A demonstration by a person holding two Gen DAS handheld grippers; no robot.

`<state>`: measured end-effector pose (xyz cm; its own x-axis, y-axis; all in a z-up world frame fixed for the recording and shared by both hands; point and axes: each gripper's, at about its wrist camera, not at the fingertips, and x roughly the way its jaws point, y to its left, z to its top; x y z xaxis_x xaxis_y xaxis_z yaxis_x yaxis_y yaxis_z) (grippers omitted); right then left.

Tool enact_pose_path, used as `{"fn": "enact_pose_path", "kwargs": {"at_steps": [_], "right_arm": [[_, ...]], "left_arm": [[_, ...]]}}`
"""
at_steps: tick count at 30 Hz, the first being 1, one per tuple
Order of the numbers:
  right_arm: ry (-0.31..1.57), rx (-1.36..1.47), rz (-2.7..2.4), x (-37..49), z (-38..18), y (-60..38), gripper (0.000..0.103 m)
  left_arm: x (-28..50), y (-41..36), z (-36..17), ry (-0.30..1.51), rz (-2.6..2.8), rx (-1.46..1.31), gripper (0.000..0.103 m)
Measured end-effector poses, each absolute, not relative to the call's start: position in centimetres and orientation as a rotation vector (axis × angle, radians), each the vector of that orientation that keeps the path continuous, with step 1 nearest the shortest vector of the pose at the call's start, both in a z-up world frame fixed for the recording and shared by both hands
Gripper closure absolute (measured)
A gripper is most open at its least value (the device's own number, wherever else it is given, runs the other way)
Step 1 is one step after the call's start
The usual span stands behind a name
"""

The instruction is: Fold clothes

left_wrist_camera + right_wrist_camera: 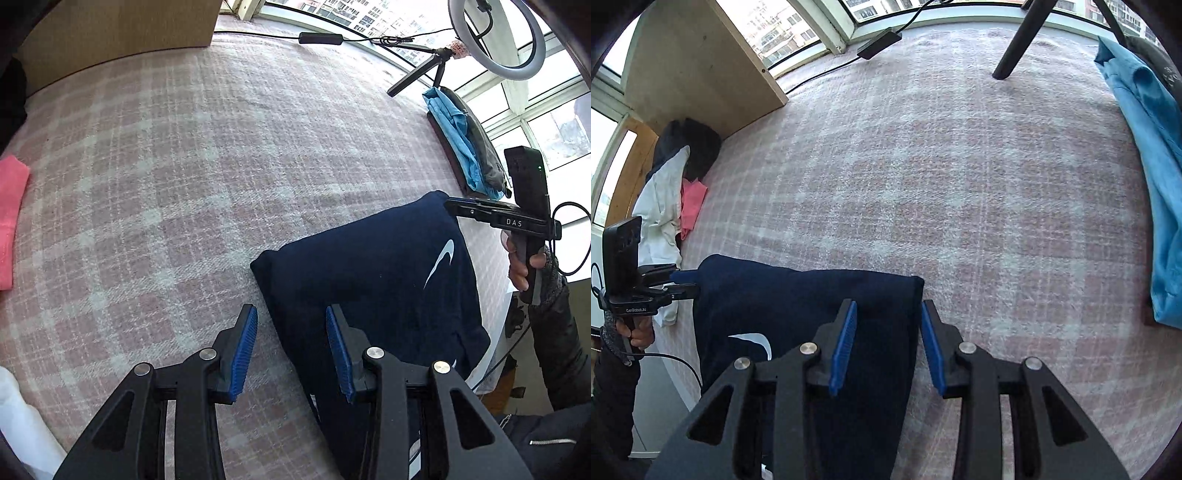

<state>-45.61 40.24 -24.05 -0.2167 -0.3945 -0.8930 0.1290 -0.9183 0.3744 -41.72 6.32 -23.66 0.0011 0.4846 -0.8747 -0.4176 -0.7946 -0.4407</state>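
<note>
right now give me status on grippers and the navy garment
Left gripper open, right gripper open, each over an edge. Navy garment folded on plaid blanket. Nothing in the way.

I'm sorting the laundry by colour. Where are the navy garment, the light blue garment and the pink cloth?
navy garment (369,280): left wrist view, its folded top face.
light blue garment (1152,155): right wrist view, middle of its heap.
pink cloth (9,221): left wrist view, its visible middle.

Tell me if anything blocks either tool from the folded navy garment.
Nothing visible does. The left tool straddles the folded navy garment's left edge, the right tool its right edge; only bare pink plaid blanket surrounds it.
</note>
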Motion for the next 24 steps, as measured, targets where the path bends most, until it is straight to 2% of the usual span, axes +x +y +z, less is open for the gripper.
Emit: {"fn": "enact_pose_path", "kwargs": {"at_steps": [1,2,3,7,10,12,13,14,16,17,20,23,24], "right_arm": [[-0.307,1.703,-2.190,-45.6,-24.0,40.0,0.090],[-0.305,1.698,-2.181,-45.5,-23.7,39.8,0.100],[-0.298,1.689,-2.185,-45.3,-23.4,39.7,0.100],[-0.256,1.619,-2.259,-44.7,-21.5,39.9,0.100],[-0.210,1.704,-2.253,-45.4,-23.0,40.2,0.100],[-0.197,1.759,-2.223,-45.8,-24.0,40.1,0.098],[-0.182,1.781,-2.219,-46.0,-23.9,40.0,0.097],[-0.159,1.800,-2.222,-46.2,-23.8,39.9,0.094],[-0.043,1.803,-2.292,-46.2,-22.6,39.6,0.079],[0.003,1.805,-2.330,-46.2,-22.0,39.4,0.078],[0.008,1.761,-2.325,-46.3,-20.0,37.7,0.078],[0.004,1.708,-2.211,-45.4,-18.9,32.6,0.077],[0.009,1.699,-2.171,-45.2,-18.9,30.5,0.074]], "left_arm": [[-41.6,6.3,-23.5,-0.073,1.860,-1.638,0.086],[-41.4,6.2,-22.9,-0.077,1.875,-1.610,0.095],[-41.0,6.4,-22.2,-0.073,1.902,-1.580,0.099],[-38.9,6.7,-19.2,-0.018,1.974,-1.387,0.099],[-39.9,6.0,-21.6,0.068,1.981,-1.509,0.098],[-40.9,4.8,-22.6,0.020,1.946,-1.567,0.097],[-41.1,4.3,-22.1,0.029,1.955,-1.541,0.093],[-41.3,3.8,-21.7,0.038,1.963,-1.515,0.092],[-41.8,2.8,-20.7,0.056,1.980,-1.464,0.090],[-42.0,2.5,-20.3,0.074,1.981,-1.440,0.090],[-42.1,3.6,-20.3,0.216,1.915,-1.378,0.090],[-41.4,6.0,-21.3,0.458,1.836,-1.290,0.090],[-41.6,6.1,-21.6,0.467,1.811,-1.289,0.090]]}}
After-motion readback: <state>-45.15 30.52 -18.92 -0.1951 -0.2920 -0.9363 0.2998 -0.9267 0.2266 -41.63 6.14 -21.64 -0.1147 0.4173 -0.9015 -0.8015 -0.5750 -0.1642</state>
